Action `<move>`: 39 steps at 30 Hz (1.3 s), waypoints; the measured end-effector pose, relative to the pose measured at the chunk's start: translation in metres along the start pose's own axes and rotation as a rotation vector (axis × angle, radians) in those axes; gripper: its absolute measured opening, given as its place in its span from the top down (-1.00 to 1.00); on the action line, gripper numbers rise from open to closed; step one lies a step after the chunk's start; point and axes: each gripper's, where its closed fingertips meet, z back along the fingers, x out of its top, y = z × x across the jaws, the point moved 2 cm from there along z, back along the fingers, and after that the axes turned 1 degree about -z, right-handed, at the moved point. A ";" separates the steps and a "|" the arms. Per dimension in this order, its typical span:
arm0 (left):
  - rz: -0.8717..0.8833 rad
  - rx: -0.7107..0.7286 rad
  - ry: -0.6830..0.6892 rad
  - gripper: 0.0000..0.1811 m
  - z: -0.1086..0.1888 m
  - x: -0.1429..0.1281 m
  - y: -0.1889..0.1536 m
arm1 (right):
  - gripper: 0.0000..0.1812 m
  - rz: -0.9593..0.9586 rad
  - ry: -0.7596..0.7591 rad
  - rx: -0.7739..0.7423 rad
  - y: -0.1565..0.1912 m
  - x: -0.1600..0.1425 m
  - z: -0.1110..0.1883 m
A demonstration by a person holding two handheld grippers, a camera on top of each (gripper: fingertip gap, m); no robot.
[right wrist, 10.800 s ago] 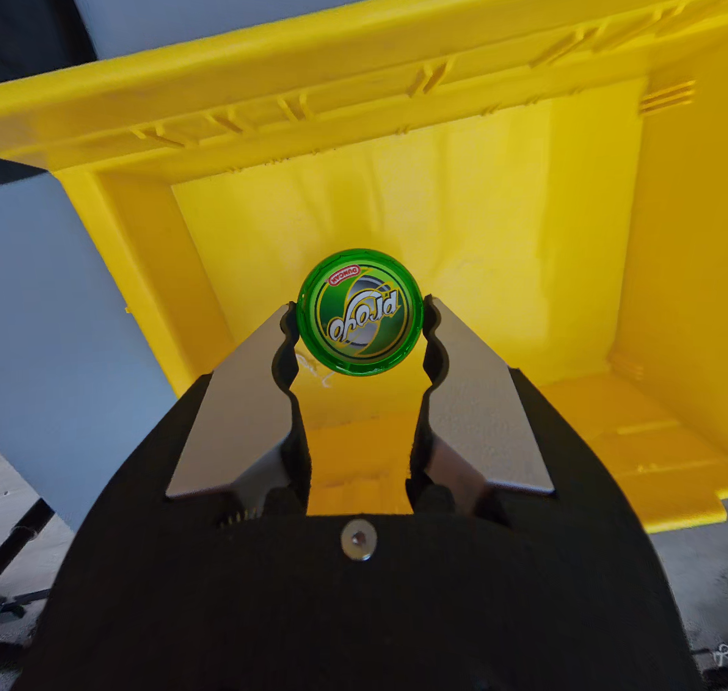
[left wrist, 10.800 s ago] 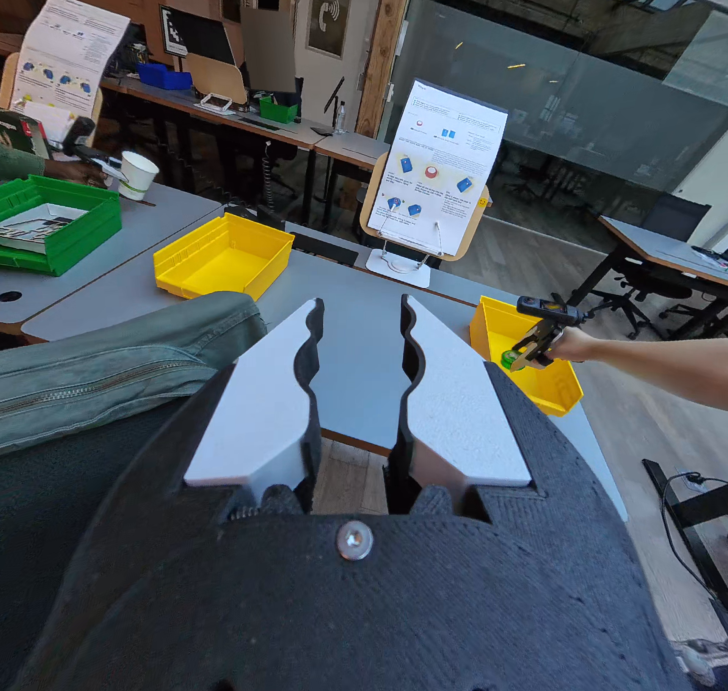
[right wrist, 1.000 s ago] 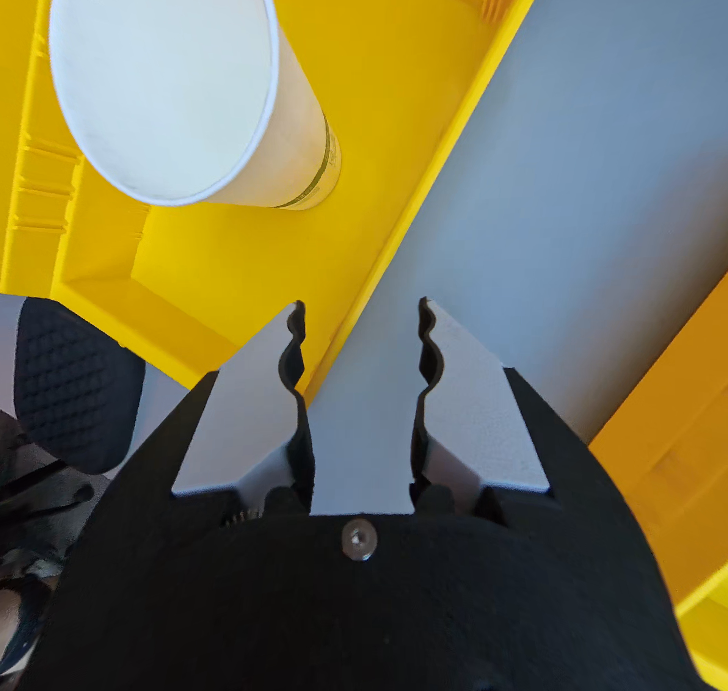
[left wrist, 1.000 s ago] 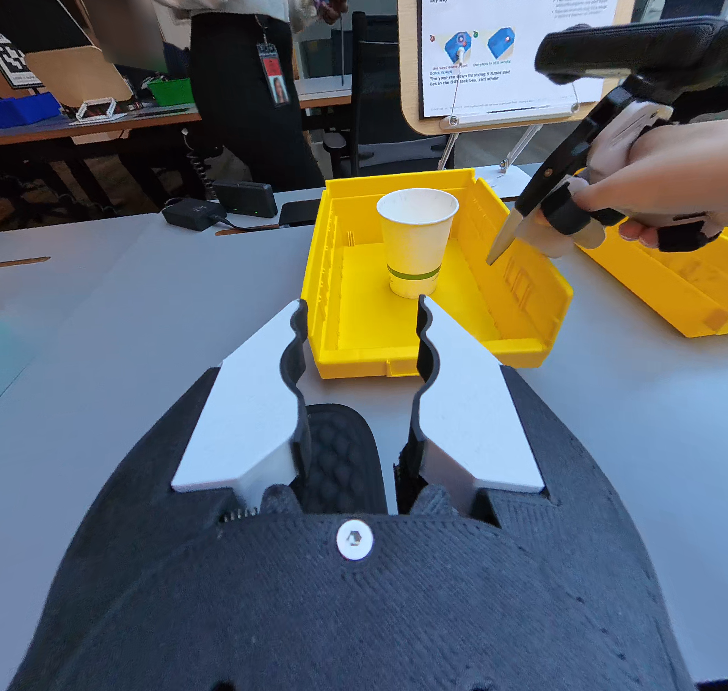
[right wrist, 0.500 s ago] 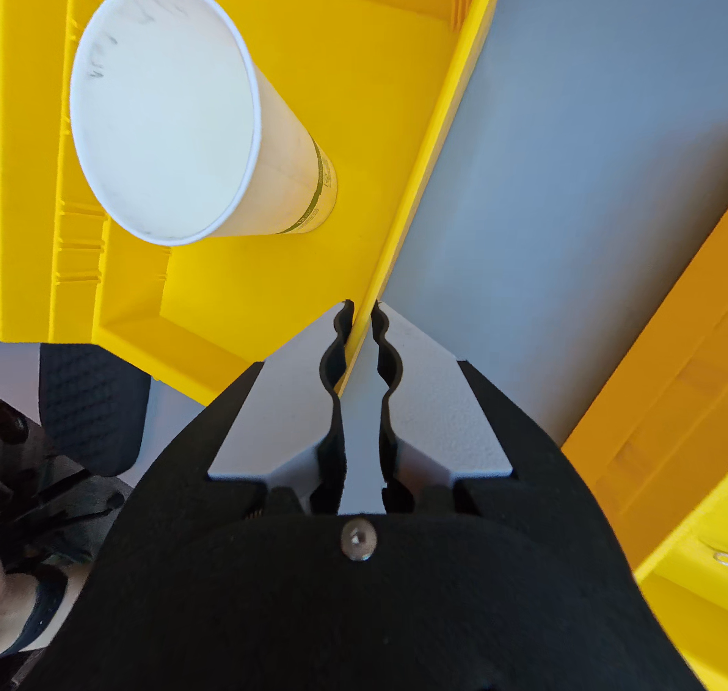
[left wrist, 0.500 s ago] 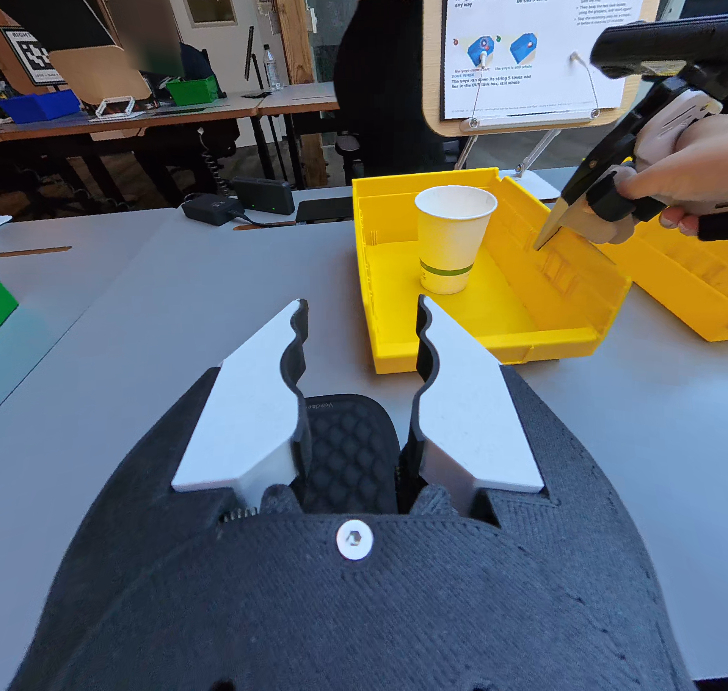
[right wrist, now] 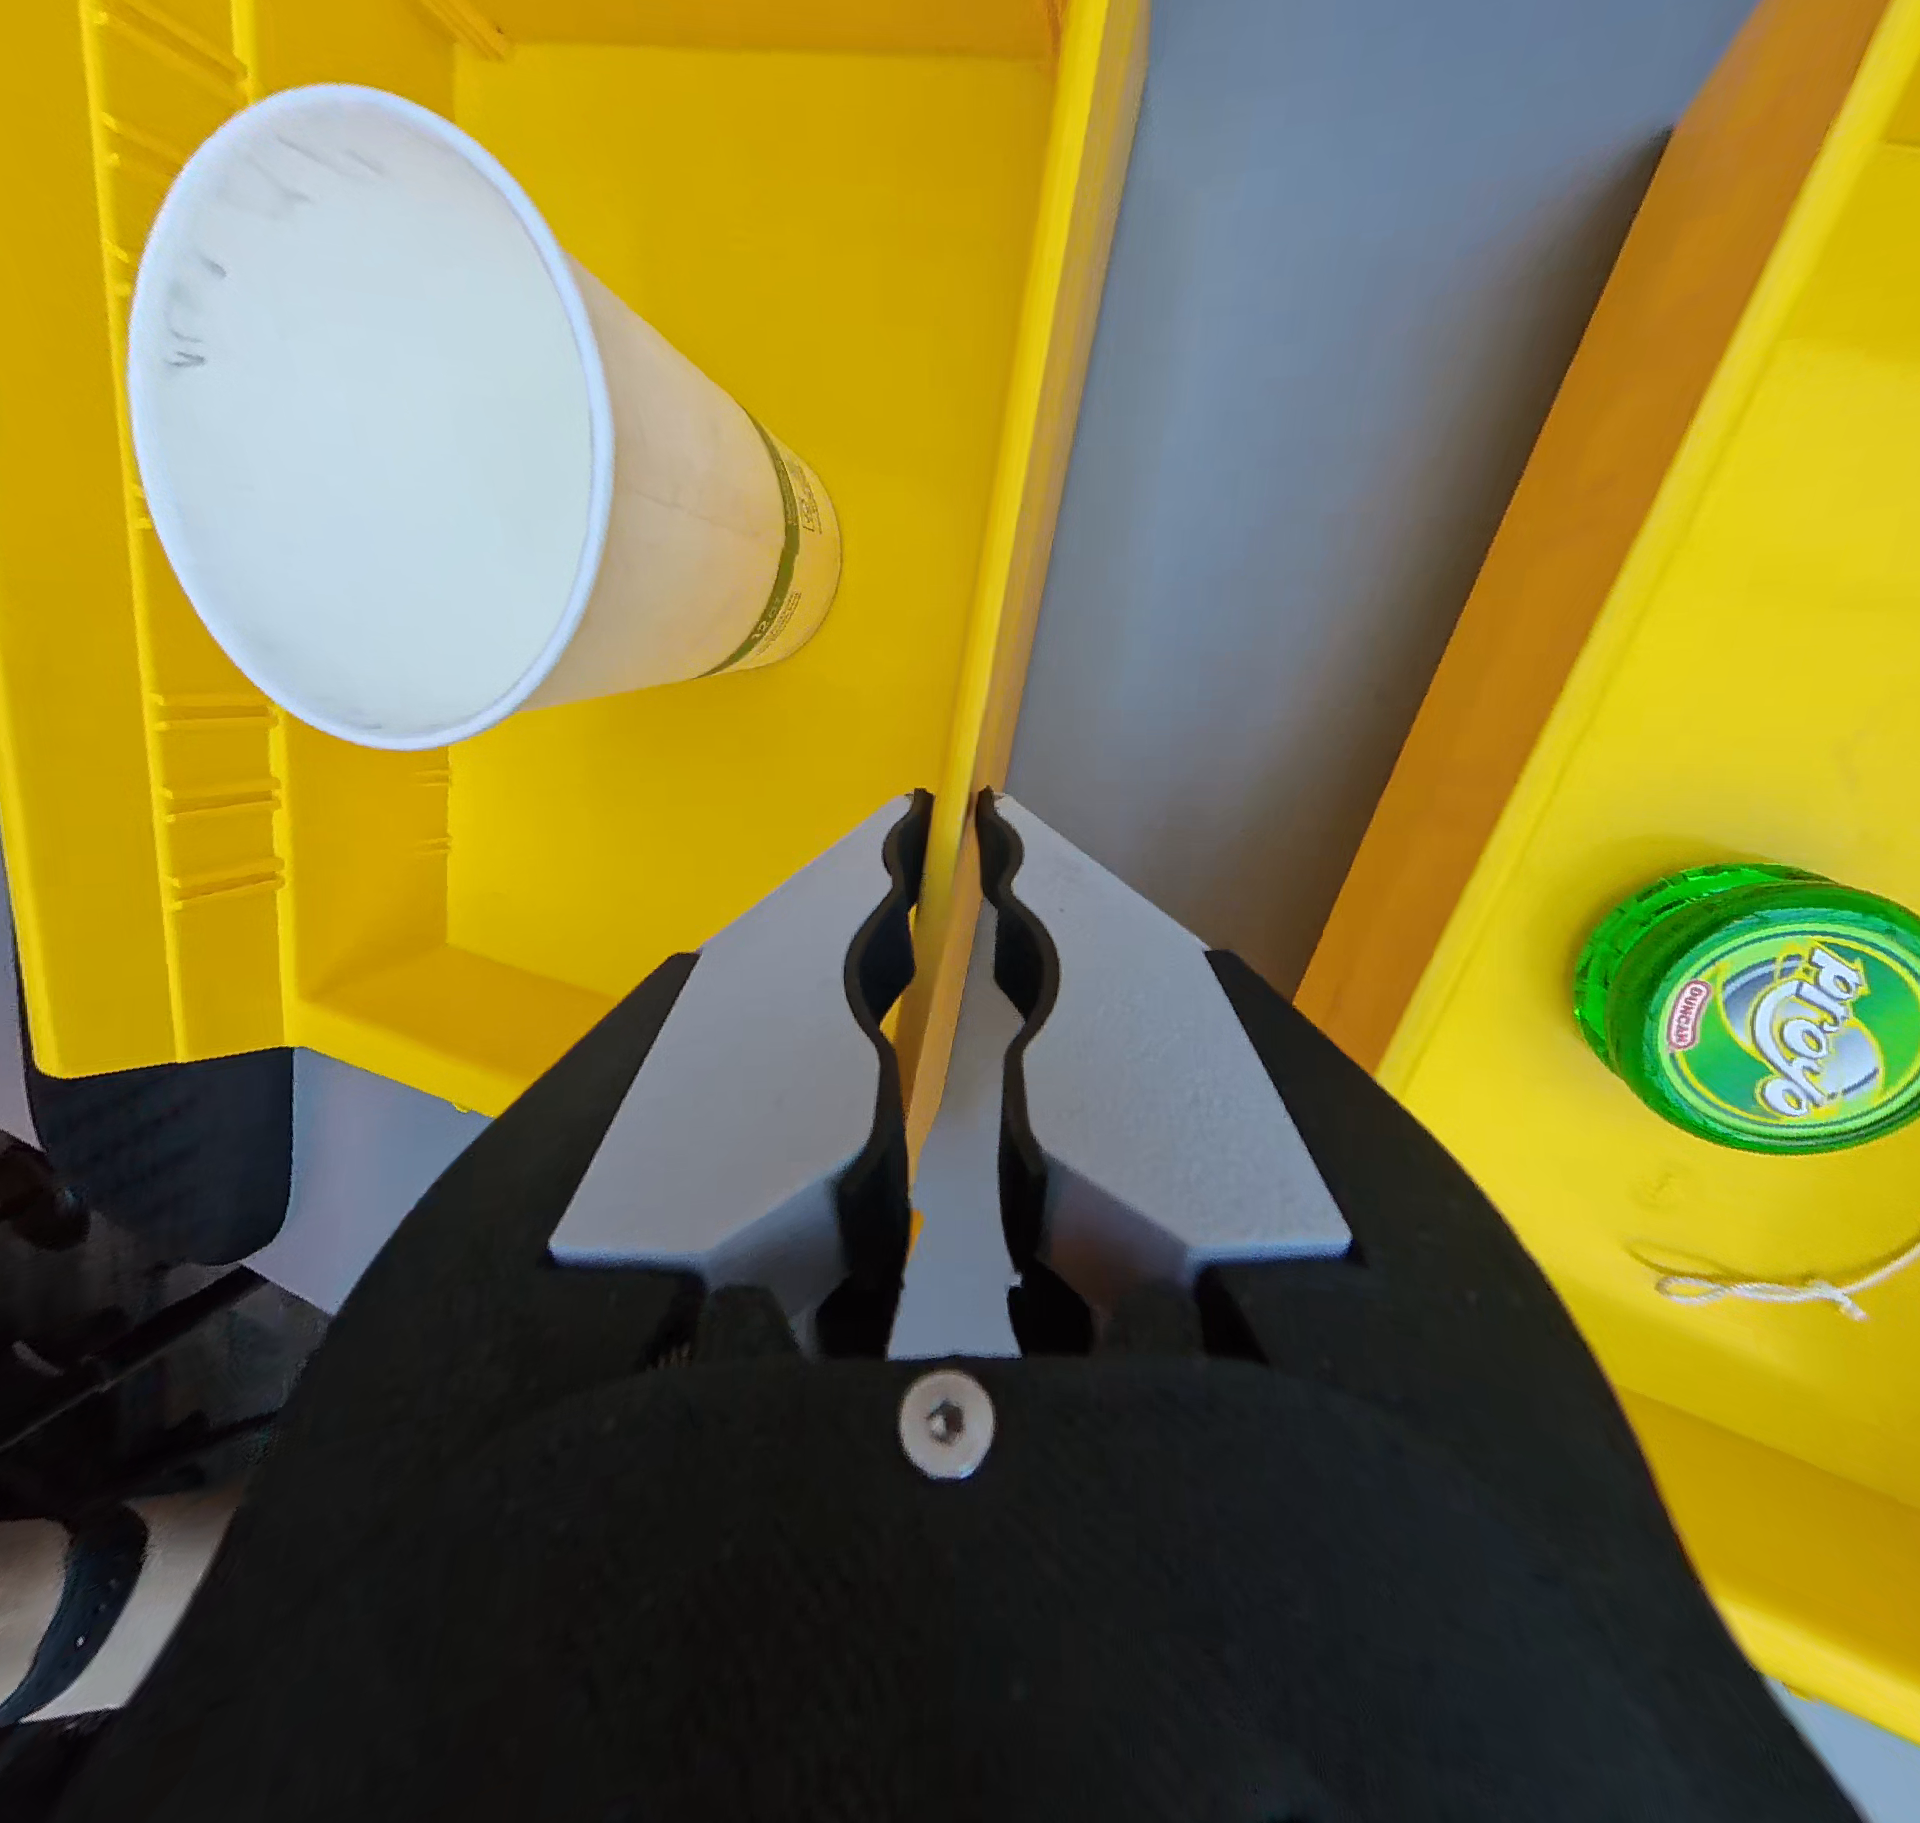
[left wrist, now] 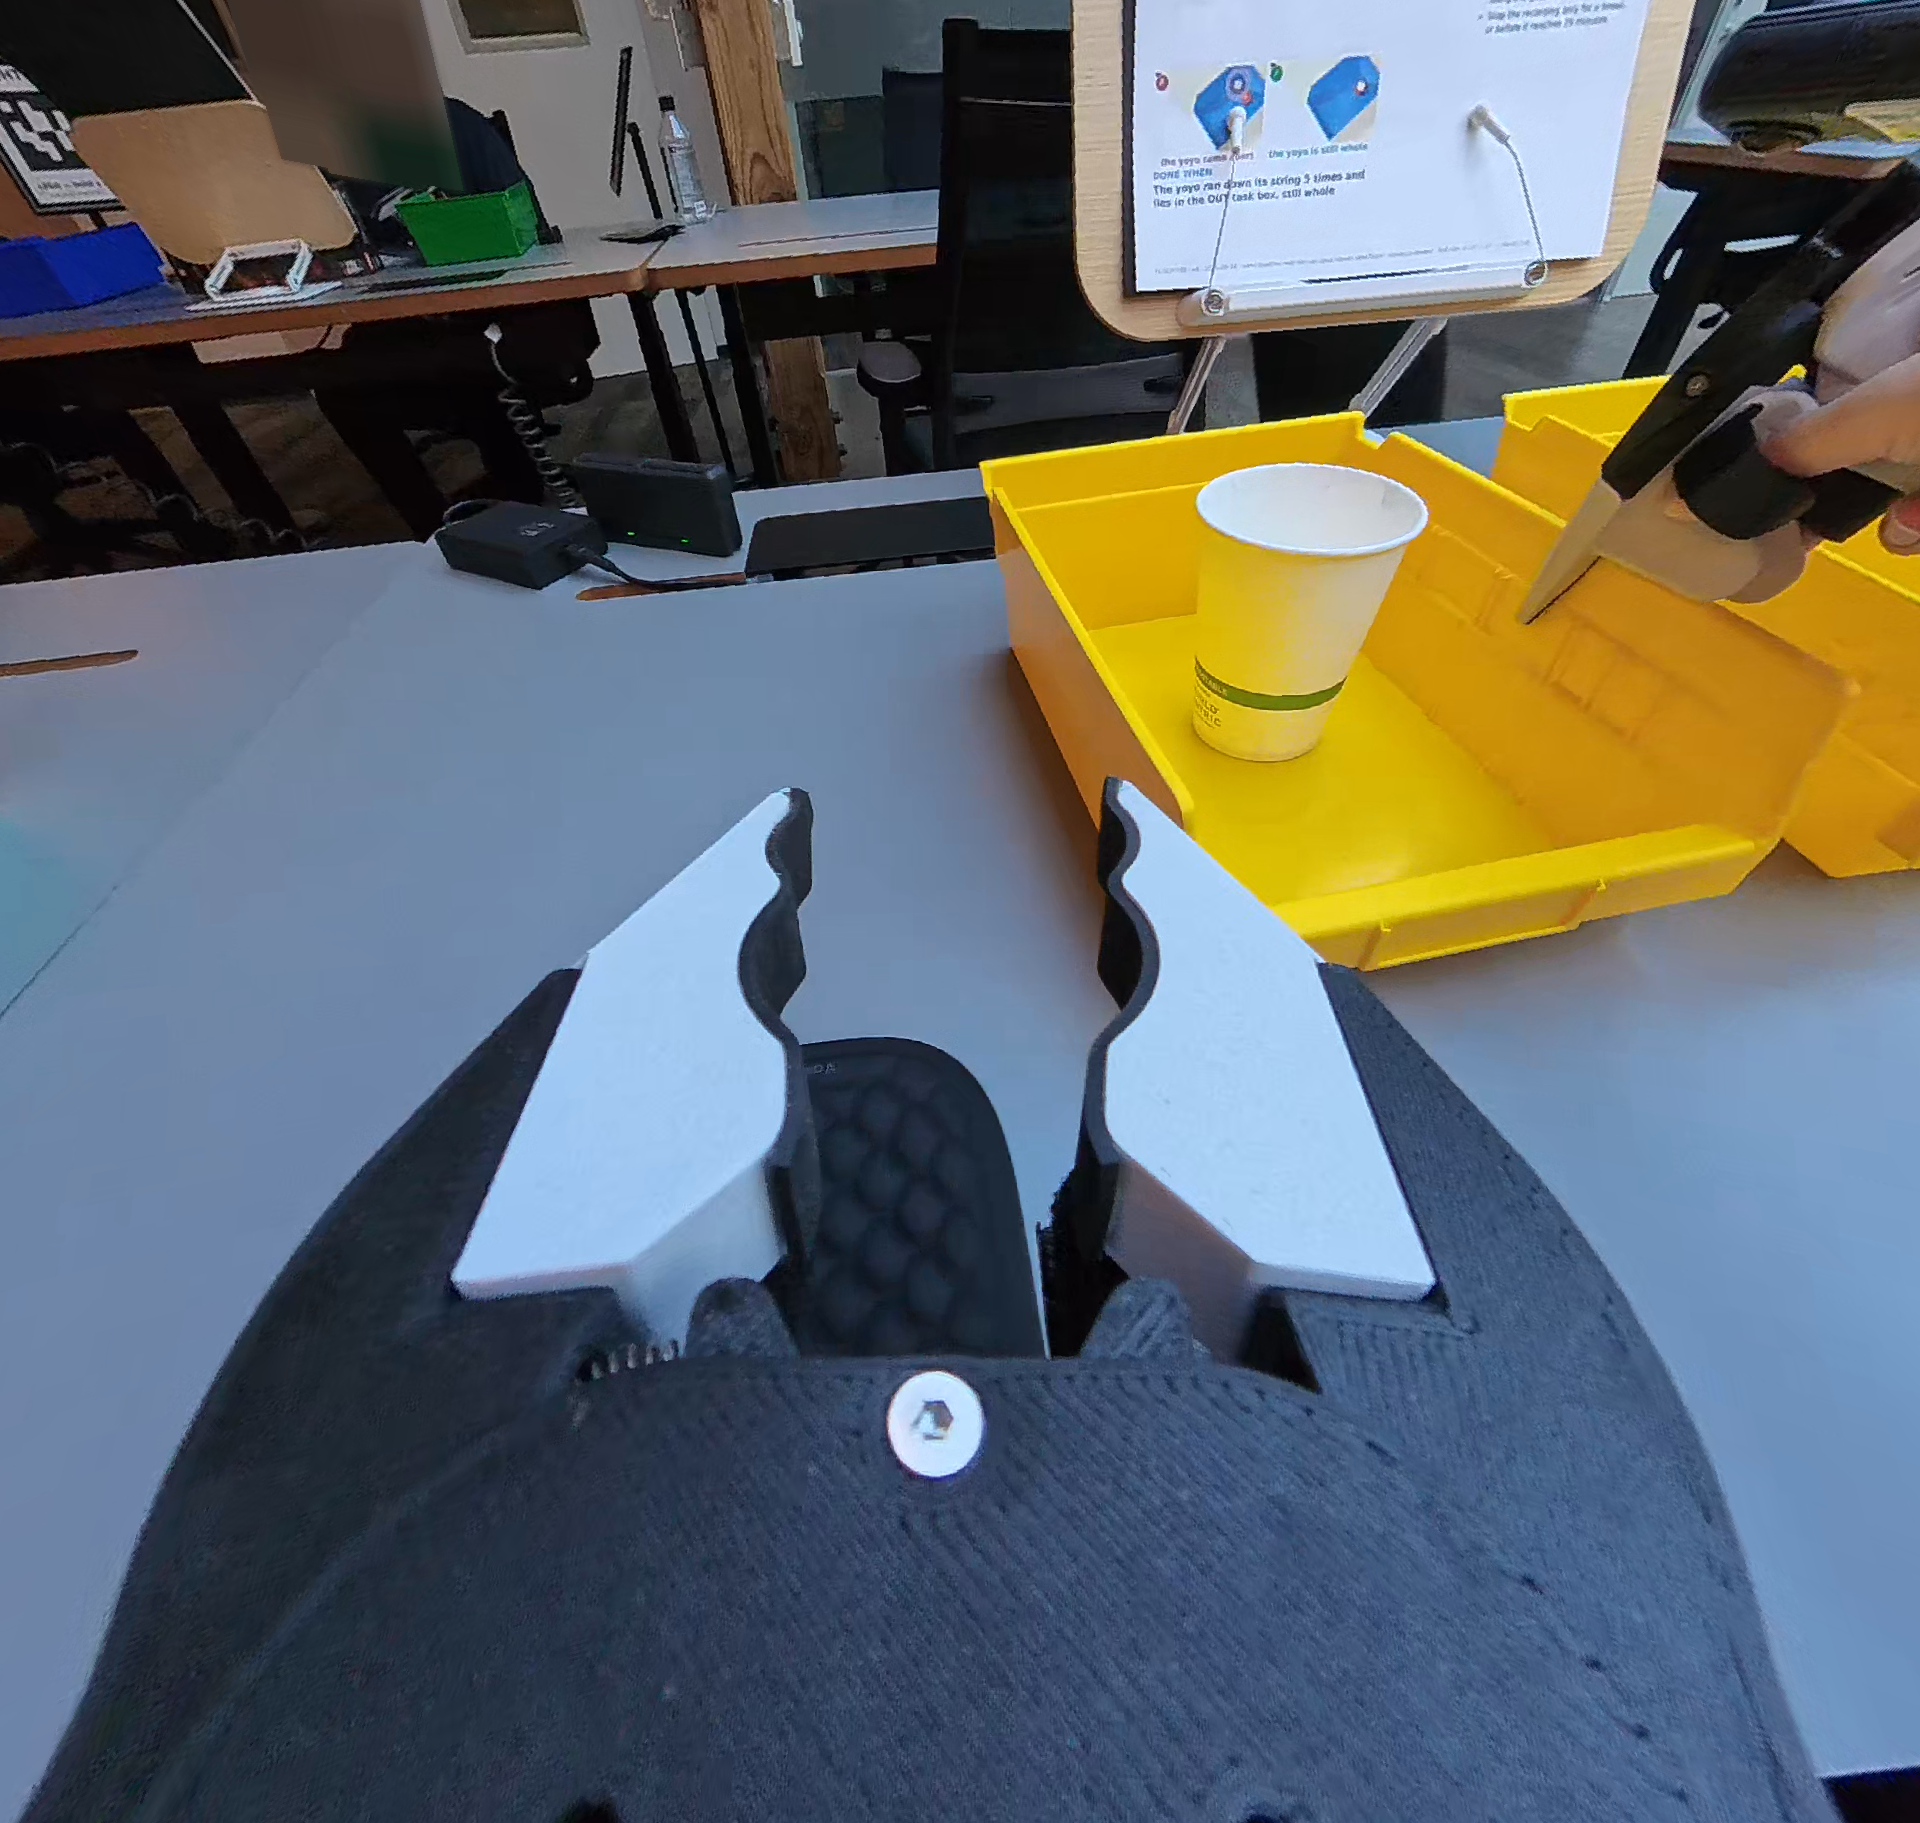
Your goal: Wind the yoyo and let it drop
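Leftmost, the left tool hangs over the bare grey counter, its jaws spread with nothing between them. Further right stands a yellow bin with a white paper cup upright inside it. The right tool has its jaws pressed onto this bin's side wall, pinching the thin plastic rim. Beyond a strip of counter sits a second yellow bin, and in it lies the green yoyo on its side, with its loose white string trailing beside it, unwound.

The likely trouble lies in that pinch on the wall. Dragging or tilting the bin could topple the light cup, and the thin rim might slip from the jaws if pulled at an angle. Sliding it rightwards may knock the yoyo's bin. The yoyo itself looks untouched, so winding appears not yet begun.
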 end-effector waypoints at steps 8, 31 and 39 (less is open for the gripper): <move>-0.008 -0.001 0.007 0.40 0.001 0.000 -0.002 | 0.66 0.008 0.061 -0.019 0.006 -0.005 -0.016; -0.118 -0.341 -0.110 0.29 -0.020 0.049 -0.056 | 0.56 0.238 0.005 -0.074 0.004 0.005 0.004; -0.325 -0.611 0.180 -0.15 -0.149 0.043 -0.118 | 0.51 0.272 -0.098 0.002 -0.004 -0.002 0.014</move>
